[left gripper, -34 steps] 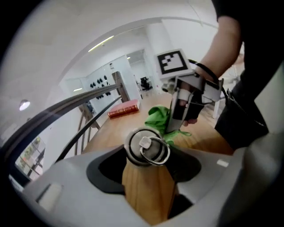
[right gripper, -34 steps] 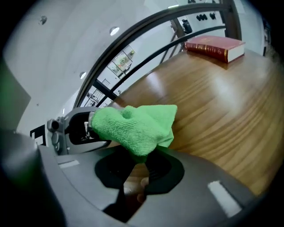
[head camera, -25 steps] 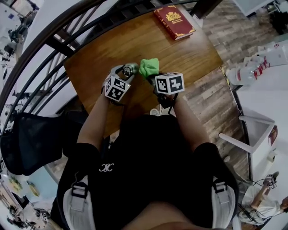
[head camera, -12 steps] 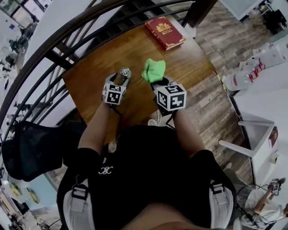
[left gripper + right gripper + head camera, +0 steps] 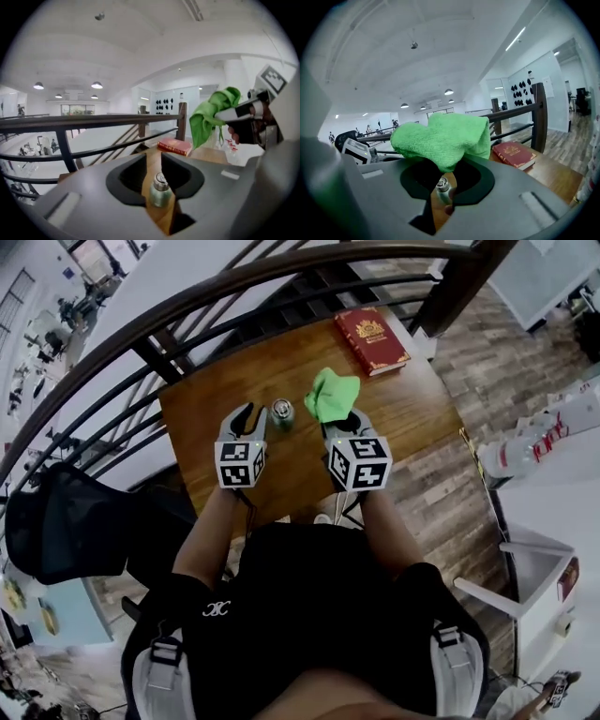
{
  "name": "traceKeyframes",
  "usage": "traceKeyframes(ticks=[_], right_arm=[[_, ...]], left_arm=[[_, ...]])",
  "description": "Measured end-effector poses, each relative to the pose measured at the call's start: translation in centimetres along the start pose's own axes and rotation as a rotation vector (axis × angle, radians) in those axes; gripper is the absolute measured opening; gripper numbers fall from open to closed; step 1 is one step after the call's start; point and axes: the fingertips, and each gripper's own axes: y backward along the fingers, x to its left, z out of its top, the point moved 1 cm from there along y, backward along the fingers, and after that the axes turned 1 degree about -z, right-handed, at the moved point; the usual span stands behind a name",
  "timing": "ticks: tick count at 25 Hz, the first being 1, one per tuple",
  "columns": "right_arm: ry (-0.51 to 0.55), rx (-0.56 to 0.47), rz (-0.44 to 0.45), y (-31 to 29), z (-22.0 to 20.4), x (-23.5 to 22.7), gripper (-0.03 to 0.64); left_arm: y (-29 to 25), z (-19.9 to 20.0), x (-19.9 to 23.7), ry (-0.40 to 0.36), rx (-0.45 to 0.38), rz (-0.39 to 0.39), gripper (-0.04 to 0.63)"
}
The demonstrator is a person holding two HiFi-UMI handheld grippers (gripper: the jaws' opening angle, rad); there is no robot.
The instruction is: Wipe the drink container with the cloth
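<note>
The left tongs [image 5: 249,414] no longer hold the container [image 5: 281,412]. A second ago they had it lifted and tilted toward the cloth [image 5: 333,395]; half a second ago it was upright between the jaws. Now it stands alone on the worktop [image 5: 398,404], upright and just to the right of the left tongs' tips, with a sliver of wood between them. The jaws have just been closing and stand partly apart with nothing between them. In the left gripper view the container shows only through their gap, down on the wood beyond.

The right tongs [image 5: 339,420] stay clenched on the cloth, which bunches up over their tips just right of the container and clear of it. Both tongs sit higher above the worktop than before. The red book [image 5: 372,339] lies at the far right corner, as it did earlier.

Some things are hard to see. The right tongs' tips are buried under the cloth, so the pinch itself is not visible, only the green wad spilling over the jaws. In the right gripper view only the container's cap and neck show through the gap. Any print on the container is too small to read. The person's body covers the near edge of the worktop in the head view, and the railing [image 5: 93,123] blocks what lies behind it.
</note>
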Motion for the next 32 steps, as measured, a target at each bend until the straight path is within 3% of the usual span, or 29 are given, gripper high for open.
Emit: traceKeyframes(ticks=[6, 11, 14, 21, 32], right_arm=[[0.041, -0.134, 0.038, 0.6, 3.2, 2.5, 0.052], [0.107, -0.199, 0.074, 0.5, 5.1, 4.6, 0.052], [0.117, -0.227, 0.049, 0.4, 5.6, 4.7, 0.052], [0.129, -0.263, 0.057, 0.0, 6.5, 5.1, 0.052], [0.13, -0.284, 0.066, 1.1, 7.1, 5.0, 0.052]], left_arm=[[7.2, 5.0, 3.4, 0.041, -0.116, 0.204, 0.054], [13.5, 7.2, 5.7, 0.105, -0.194, 0.332, 0.052], [15.9, 7.6, 6.2, 0.15, -0.2, 0.348, 0.052], [17.0, 7.7, 6.5, 0.105, -0.18, 0.405, 0.052], [17.4, 8.2, 5.7, 0.136, -0.196, 0.387, 0.053]])
